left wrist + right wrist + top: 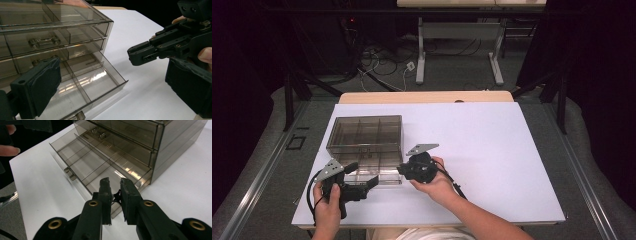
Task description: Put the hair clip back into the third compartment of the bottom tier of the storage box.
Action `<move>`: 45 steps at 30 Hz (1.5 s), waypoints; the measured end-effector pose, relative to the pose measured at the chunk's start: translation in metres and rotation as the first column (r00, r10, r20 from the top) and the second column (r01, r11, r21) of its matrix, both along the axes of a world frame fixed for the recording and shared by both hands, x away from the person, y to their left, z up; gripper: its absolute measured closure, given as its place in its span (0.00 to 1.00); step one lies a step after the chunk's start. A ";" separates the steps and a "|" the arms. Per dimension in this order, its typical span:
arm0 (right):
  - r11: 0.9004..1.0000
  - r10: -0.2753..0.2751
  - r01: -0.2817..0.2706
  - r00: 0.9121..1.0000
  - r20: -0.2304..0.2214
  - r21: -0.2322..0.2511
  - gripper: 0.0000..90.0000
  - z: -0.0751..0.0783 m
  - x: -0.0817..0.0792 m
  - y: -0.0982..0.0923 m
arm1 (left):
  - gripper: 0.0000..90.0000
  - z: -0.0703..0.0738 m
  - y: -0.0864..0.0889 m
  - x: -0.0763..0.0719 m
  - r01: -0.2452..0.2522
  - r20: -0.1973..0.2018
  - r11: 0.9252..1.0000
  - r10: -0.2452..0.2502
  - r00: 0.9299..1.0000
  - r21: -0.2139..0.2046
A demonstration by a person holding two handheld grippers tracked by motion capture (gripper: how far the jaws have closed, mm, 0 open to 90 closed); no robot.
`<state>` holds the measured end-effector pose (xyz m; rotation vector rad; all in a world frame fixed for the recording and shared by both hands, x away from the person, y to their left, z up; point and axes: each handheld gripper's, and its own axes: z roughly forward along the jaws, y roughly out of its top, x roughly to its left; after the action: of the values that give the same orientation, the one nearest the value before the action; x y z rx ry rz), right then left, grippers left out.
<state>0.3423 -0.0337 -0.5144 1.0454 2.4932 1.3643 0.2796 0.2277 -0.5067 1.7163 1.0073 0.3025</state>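
White tabletop: smoked clear drawer cabinet, bottom drawer pulled out; left gripper jaws apart; right gripper jaws nearly together over a small dark piece, beside drawer corner.

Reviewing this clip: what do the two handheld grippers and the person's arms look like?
Both the left gripper and right gripper are matte black, each topped by a grey three-cornered plate and trailing a black cable. Brass-coloured rivets mark the linkages, and the fingers are flat black blocks. The forearms are bare, with no sleeves in view.

A white table carries a smoky clear drawer cabinet.
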 end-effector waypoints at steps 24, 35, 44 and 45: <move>0.998 0.059 -0.059 0.998 0.015 -0.018 0.89 -0.010 -0.007 0.018 | 0.01 0.000 0.000 0.000 0.003 0.001 1.000 -0.003 1.000 -0.001; 0.998 0.057 -0.055 0.998 0.038 -0.043 0.89 -0.018 -0.002 0.022 | 0.01 -0.001 -0.001 0.001 0.008 -0.001 1.000 -0.008 1.000 0.002; 0.998 0.039 -0.037 0.998 0.045 -0.041 0.89 -0.024 0.000 0.025 | 0.01 -0.001 -0.001 0.001 0.009 -0.002 1.000 -0.009 1.000 0.001; 0.998 0.039 -0.037 0.998 0.047 -0.042 0.89 -0.024 0.000 0.025 | 0.01 -0.001 -0.001 0.001 0.009 -0.001 1.000 -0.009 1.000 0.002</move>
<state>0.3421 -0.0087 -0.5383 0.9508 2.5080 1.3252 0.2804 0.2269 -0.5075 1.7222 1.0002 0.2967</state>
